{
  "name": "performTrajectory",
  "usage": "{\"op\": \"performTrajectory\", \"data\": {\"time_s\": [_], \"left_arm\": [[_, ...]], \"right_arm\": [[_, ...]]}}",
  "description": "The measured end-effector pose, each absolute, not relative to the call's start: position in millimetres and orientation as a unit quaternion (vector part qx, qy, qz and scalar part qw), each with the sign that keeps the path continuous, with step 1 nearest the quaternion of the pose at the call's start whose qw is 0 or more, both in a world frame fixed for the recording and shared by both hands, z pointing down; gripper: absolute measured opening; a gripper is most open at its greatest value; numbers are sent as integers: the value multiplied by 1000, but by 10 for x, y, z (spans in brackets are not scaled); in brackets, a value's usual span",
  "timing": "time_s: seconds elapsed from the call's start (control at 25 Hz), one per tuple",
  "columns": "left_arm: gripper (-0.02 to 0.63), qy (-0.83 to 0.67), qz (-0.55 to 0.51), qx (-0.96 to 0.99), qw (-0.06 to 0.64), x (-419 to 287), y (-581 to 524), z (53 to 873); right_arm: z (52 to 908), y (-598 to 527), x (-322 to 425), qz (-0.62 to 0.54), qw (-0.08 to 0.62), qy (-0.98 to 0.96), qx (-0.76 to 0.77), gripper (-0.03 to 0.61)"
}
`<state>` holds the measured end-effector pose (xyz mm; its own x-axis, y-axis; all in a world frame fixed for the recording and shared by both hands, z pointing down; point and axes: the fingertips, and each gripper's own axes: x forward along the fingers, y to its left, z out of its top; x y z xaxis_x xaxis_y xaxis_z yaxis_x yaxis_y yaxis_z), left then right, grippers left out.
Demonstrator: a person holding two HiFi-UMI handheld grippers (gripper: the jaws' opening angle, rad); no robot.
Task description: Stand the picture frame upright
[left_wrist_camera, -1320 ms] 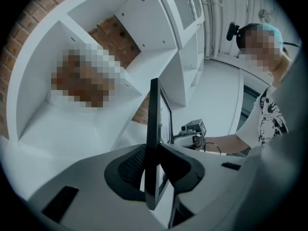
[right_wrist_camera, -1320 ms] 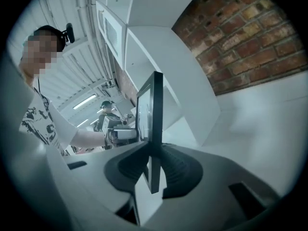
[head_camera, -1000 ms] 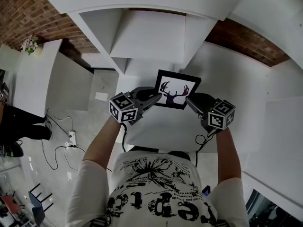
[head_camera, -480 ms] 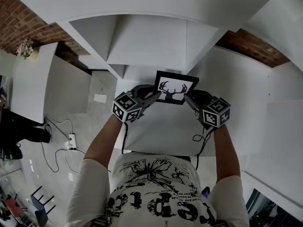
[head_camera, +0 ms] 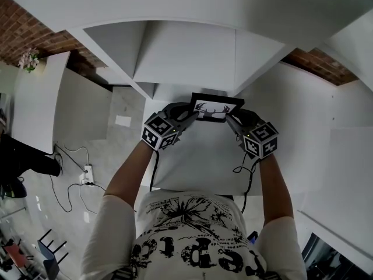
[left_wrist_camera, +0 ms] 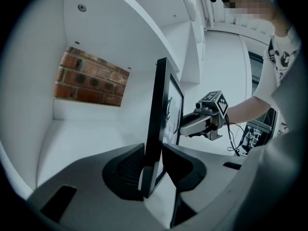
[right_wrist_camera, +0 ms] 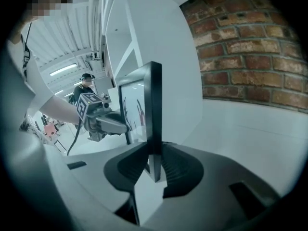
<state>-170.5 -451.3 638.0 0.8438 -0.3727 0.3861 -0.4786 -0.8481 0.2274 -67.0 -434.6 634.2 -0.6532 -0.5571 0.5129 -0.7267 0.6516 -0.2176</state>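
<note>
Picture frame (head_camera: 215, 108) sits steeper than 1 s ago: deer print faced up, now foreshortened, near upright. Both grippers sit nearer 12 o'clock than then. L gripper (head_camera: 189, 116) at frame's 9 o'clock: jaws just been opening, part apart, left edge between pads, pads touching it. R gripper (head_camera: 232, 118) at 3 o'clock: jaws part apart, clamped on right edge. Frame over white shelf (head_camera: 198, 156), centre; contact w/ shelf unclear. Beyond, 12 o'clock: white cubby (head_camera: 186, 51). Brick wall (head_camera: 23, 22) at 10.

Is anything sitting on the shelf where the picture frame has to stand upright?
Nothing visible does. The white shelf floor around the picture frame shows no other object; beyond it is only the cubby's back wall with a brick panel.
</note>
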Motion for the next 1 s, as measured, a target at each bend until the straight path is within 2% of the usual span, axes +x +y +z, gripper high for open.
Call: {"op": "performTrajectory", "data": {"time_s": [0.8,1.0], "left_arm": [[160,-257,191,932,172,-1799,-4870,6458],[150,-262,194,927,187,-1832,-4882,6466]], "right_arm": [[6348,-4607,-725,188,212,-869,406,98],[6345,-4614,-715,186,214,-869,405,100]]}}
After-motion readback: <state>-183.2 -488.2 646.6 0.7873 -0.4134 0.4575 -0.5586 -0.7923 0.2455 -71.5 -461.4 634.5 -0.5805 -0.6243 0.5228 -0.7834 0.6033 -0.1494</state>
